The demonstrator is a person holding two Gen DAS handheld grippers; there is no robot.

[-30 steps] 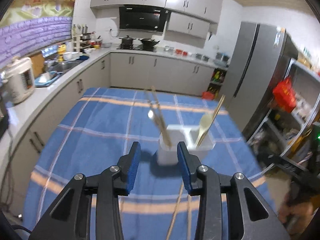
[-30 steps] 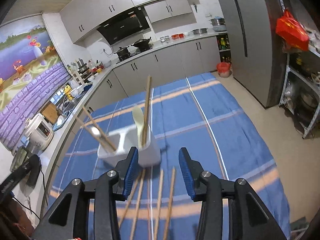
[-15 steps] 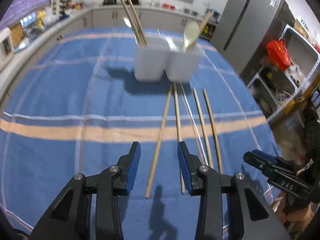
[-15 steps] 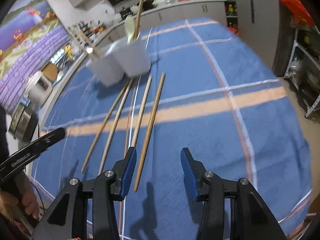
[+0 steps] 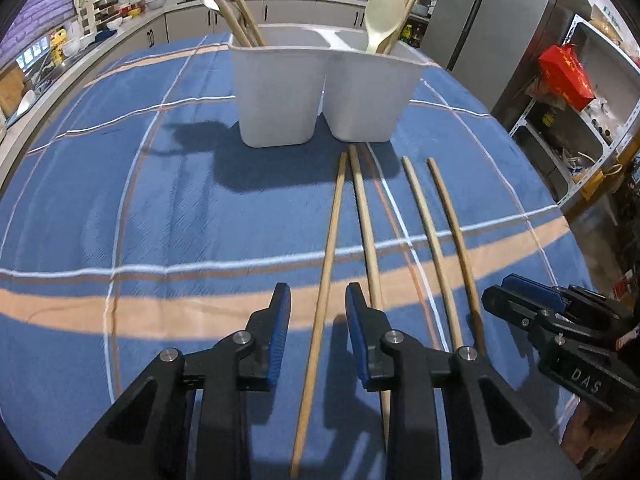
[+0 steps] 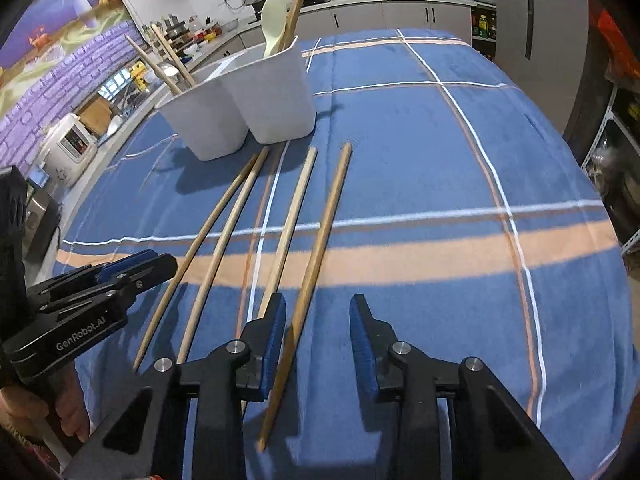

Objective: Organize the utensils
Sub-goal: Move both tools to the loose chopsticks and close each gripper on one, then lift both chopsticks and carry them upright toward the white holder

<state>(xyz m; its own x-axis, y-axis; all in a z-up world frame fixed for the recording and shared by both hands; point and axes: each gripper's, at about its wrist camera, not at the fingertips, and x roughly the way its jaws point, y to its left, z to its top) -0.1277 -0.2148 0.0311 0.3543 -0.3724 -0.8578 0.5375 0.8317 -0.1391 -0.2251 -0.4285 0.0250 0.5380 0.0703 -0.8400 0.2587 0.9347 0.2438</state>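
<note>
Several wooden chopsticks lie side by side on the blue plaid tablecloth in front of a white two-compartment holder, which also shows in the right wrist view. The holder has chopsticks in its left compartment and a pale spoon with more chopsticks in its right. My left gripper is open, low over the leftmost chopstick, which runs between its fingers. My right gripper is open over the rightmost chopstick, which lies by its left finger.
The table's right edge drops to the floor, with a grey fridge and a shelf with a red bag beyond. A kitchen counter with a rice cooker runs along the left. Each gripper shows in the other's view.
Both grippers have dropped from high above the holder down toward the table and now sit low over the near ends of the chopsticks. Both stay open.
</note>
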